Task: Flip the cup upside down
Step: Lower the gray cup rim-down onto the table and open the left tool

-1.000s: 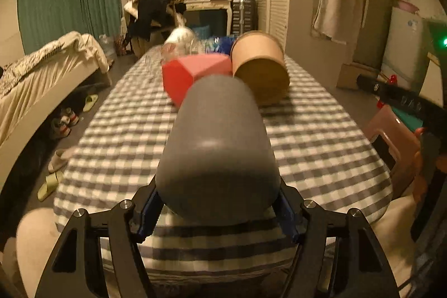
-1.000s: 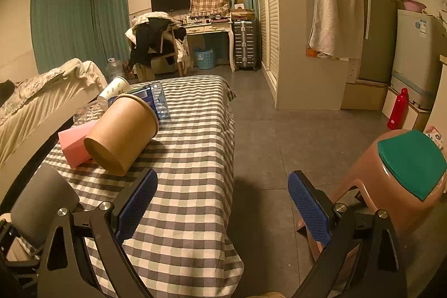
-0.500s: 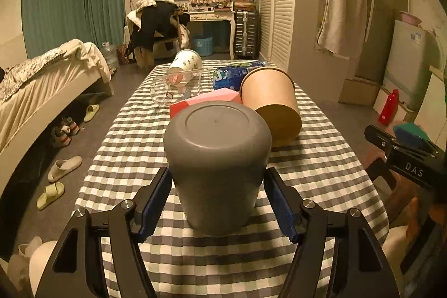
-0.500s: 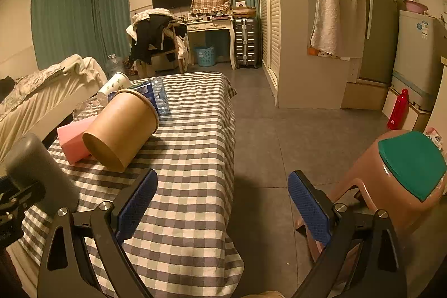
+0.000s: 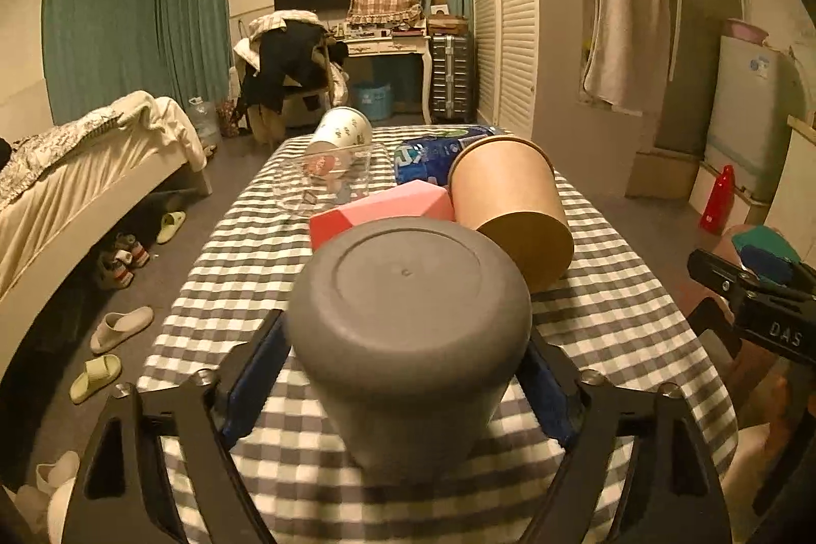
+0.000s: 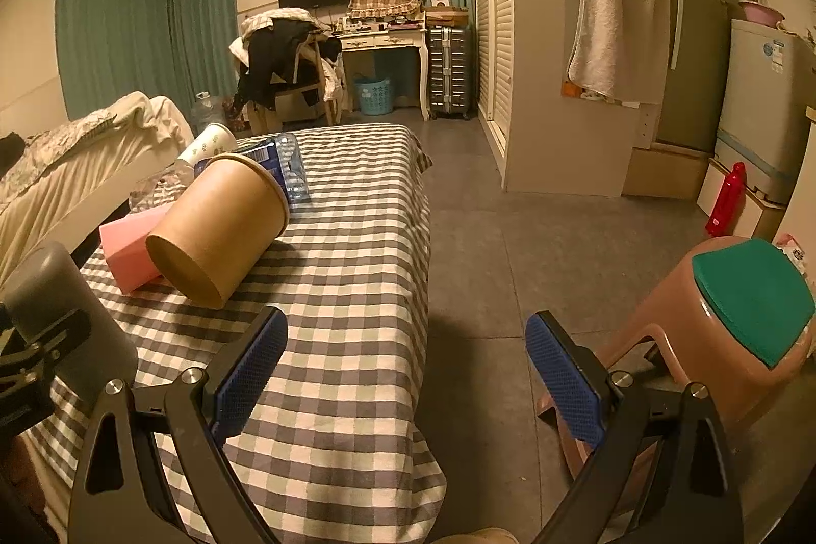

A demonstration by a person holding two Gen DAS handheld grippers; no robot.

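A grey cup (image 5: 408,330) stands bottom-up between the blue pads of my left gripper (image 5: 403,383), which is shut on its sides over the checked tablecloth (image 5: 612,314). Its flat base faces up and toward the camera; its rim is hidden below. In the right wrist view the grey cup (image 6: 61,314) shows at the far left, held by the left gripper. My right gripper (image 6: 408,370) is open and empty, beyond the table's right edge, over the floor.
A brown paper cup (image 5: 510,207) lies on its side just behind the grey cup, beside a pink box (image 5: 382,212). Farther back lie a blue bottle pack (image 5: 433,156), a clear container (image 5: 326,182) and a white paper cup (image 5: 339,131). A pink stool (image 6: 724,330) stands right.
The grey cup has turned from lying along the view to standing bottom-up in my left gripper, and the camera has tilted up. The right gripper has barely moved.
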